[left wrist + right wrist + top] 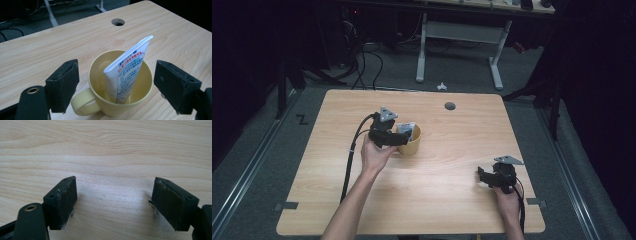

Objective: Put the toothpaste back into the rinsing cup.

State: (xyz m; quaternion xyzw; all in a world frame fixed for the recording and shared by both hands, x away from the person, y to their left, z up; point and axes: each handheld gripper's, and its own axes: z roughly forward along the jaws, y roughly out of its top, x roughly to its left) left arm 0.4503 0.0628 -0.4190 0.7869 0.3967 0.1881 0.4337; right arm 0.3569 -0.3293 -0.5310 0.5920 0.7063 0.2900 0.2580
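A glossy, pale-yellow ceramic mug (120, 85) with a rounded loop handle stands on the light wood-grain tabletop (50, 50). Inside the mug leans a flat, white squeeze tube (127, 72) printed in blue and red, its crimped end tilted above the rim. The left hand-held gripper (116, 87) is poised over the mug, its matte black, blocky pads spread apart on either side of the mug and touching neither mug nor tube. The right hand-held gripper (113, 202), well apart from the mug, has its worn black pads likewise spread, over bare wood.
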